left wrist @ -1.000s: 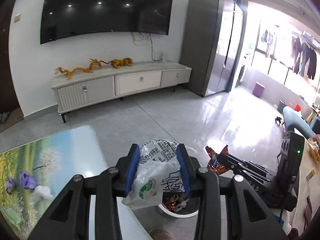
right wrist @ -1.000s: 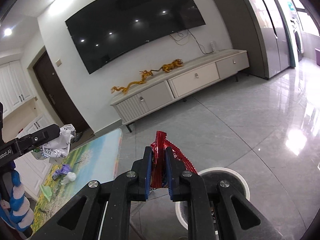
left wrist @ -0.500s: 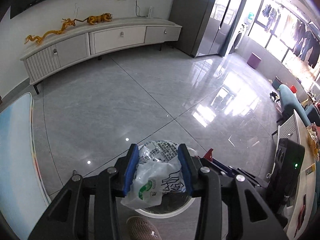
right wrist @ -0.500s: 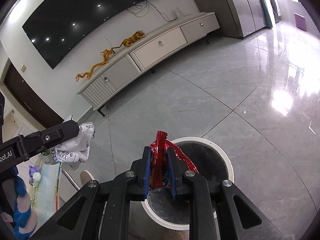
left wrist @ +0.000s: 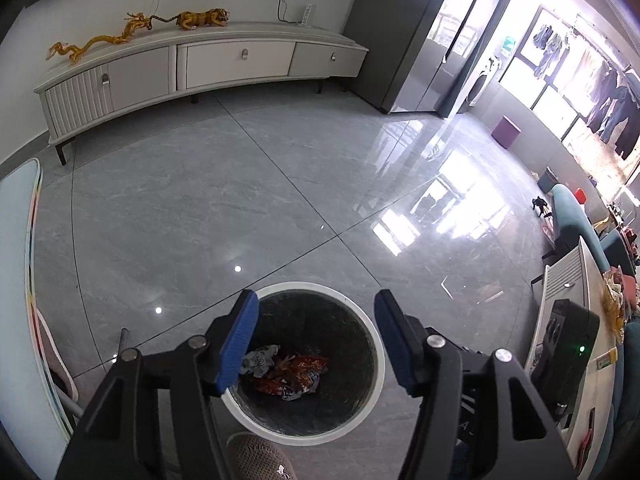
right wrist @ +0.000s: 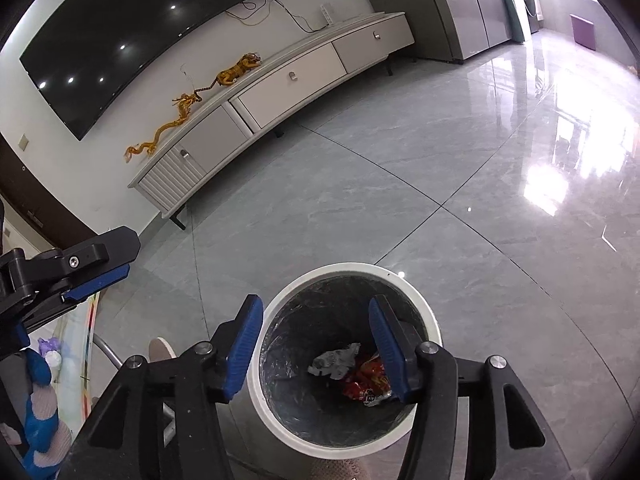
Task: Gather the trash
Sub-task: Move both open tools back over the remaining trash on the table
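- Both the left hand-held gripper [left wrist: 316,340] and the right hand-held gripper [right wrist: 316,346] are held wide open, with nothing in them.
- More trash [right wrist: 50,350] is seen on the counter [right wrist: 82,350] at 9 o'clock from the bin [right wrist: 434,330], nearer the left one.

Left gripper [left wrist: 316,340]: jaws spread wide, blue pads [left wrist: 236,344] facing inward, nothing between them, angled downward. Right gripper [right wrist: 316,346]: jaws likewise spread wide and bare, angled downward, just right of the left.
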A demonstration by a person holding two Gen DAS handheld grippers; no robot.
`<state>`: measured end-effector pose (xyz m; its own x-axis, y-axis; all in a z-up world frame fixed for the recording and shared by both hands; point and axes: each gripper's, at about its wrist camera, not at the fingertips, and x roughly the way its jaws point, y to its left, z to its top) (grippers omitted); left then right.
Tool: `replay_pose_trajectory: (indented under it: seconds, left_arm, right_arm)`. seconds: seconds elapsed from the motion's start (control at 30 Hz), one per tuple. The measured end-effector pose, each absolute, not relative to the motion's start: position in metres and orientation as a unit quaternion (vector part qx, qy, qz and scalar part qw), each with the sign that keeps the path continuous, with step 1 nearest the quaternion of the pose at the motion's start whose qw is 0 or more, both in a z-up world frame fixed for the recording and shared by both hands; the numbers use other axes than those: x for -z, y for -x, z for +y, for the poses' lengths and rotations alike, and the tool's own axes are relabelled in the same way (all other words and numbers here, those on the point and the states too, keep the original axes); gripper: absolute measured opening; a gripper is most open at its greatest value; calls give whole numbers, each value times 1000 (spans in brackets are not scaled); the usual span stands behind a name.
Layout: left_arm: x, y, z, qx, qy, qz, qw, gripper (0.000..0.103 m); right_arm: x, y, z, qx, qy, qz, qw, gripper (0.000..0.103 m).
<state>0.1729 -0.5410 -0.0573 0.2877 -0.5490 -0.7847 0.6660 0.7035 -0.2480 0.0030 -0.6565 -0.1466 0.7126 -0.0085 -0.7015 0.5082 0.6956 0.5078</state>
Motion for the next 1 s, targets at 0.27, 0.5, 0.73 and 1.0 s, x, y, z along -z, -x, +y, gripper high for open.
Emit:
replay_pose_trajectory:
  seconds: [0.27, 0.5, 0.73, 1.0]
  left_arm:
    - [13, -166, -496, 335, -46, 364, 868, 59]
    - [-21, -152, -446, 291, -52, 325, 899, 59]
    - [-52, -147, -380, 231, -39, 296, 926, 59]
    - [-90, -137, -293, 164, -21, 232, 958, 74]
  right_arm:
    - [115, 7, -644, 175, -336, 322, 868, 64]
    - [75, 5, -612, 171, -310, 297, 887, 70]
    - [24, -2, -572, 154, -281, 258, 912, 78]
    - [-25, -9, -510, 141, -233, 224, 936, 95]
